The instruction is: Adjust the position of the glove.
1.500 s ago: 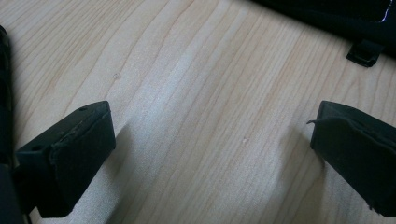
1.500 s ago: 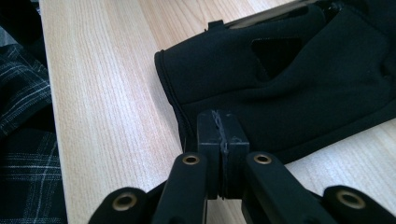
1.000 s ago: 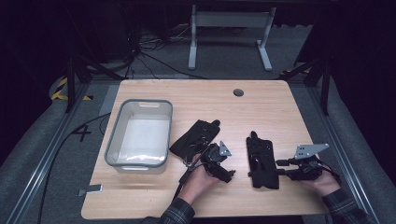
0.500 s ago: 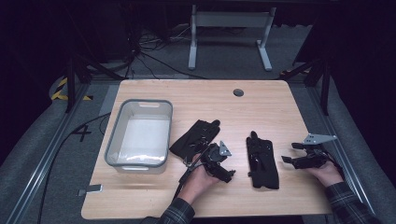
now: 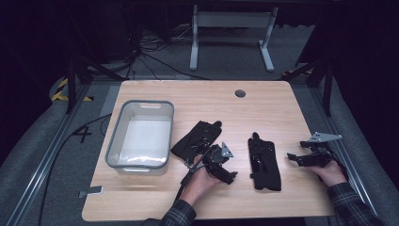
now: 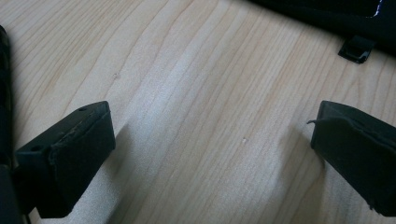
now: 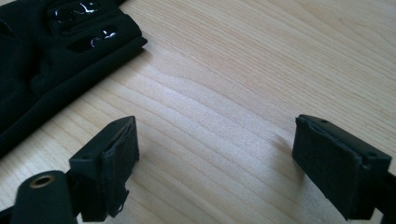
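Gloves: two black gloves lie flat on the desk, near its front edge; the left glove [image 5: 196, 139] lies slanted just right of the bin; the right glove [image 5: 264, 161] lies straight, fingertips toward the far edge, between the two grippers; they are apart from each other
Left gripper [image 5: 225, 175]: held in the person's left hand [image 5: 201, 181] near the front edge, between the two gloves; its rear overlaps the near end of the left glove in the high view, contact cannot be told; its fingers [image 6: 65, 163] stand wide apart with bare wood between them, holding nothing
Right gripper [image 5: 295, 158]: held in the right hand [image 5: 329, 172] near the desk's right edge, pointing toward the right glove and apart from it; its fingers [image 7: 109, 161] are spread wide over bare wood, holding nothing; the glove's edge shows at the upper left of the right gripper view
Bin [image 5: 118, 136]: grey plastic, pale inside, toward the desk's left edge
Desk [image 5: 202, 99]: light wood; a round cable hole [image 5: 240, 93] near the far edge
Sleeves: plaid cuffs at the front edge
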{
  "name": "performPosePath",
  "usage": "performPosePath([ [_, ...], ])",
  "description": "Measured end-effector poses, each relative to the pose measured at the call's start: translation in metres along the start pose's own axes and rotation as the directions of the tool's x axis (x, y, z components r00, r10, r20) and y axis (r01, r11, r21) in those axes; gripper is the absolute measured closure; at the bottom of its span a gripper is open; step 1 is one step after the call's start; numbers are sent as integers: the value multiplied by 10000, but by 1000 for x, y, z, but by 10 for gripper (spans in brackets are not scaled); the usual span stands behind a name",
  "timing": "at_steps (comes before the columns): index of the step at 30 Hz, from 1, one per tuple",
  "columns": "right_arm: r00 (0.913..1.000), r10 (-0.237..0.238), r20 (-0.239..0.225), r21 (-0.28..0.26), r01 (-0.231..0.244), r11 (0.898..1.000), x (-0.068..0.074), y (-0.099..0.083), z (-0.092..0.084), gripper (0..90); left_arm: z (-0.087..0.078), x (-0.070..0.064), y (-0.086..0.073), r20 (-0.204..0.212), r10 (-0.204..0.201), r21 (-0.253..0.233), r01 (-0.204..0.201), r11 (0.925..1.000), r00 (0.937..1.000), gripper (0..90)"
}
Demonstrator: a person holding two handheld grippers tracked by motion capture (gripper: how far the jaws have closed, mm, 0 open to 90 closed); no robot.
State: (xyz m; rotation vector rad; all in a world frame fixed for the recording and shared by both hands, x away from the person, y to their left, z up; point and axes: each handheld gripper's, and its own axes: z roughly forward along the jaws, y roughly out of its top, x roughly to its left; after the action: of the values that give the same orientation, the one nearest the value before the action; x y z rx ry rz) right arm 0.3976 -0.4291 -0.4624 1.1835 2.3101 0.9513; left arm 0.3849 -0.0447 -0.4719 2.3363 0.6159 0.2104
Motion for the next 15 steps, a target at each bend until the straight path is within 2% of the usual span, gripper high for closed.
performPosePath([
  [2, 10000, -8, 21, 6, 8, 10000, 0, 0, 0, 152, -4, 0, 3, -31, -178, 171, 179, 9997, 9998, 60],
  [6, 10000, -5, 19, 6, 5, 10000, 0, 0, 0, 152, -9, 1, 7, -37, -354, 219, 354, 9991, 9994, 93],
  [9, 10000, -3, 17, 7, 3, 10000, 0, 0, 0, 152, -20, 4, 12, -208, -556, -80, 554, 9984, 9982, 164],
  [12, 10000, -6, 14, 6, 6, 10000, 0, 0, 0, 152, -29, 10, 15, -381, -662, -263, 652, 9975, 9971, 266],
  [13, 10000, -8, 14, 6, 8, 10000, 0, 0, 0, 151, -31, 13, 16, -332, -761, -254, 753, 9968, 9965, 314],
  [15, 10000, -6, 14, 7, 6, 10000, 0, 0, 0, 151, -35, 18, 18, -529, -790, -184, 781, 9968, 9955, 420],
])
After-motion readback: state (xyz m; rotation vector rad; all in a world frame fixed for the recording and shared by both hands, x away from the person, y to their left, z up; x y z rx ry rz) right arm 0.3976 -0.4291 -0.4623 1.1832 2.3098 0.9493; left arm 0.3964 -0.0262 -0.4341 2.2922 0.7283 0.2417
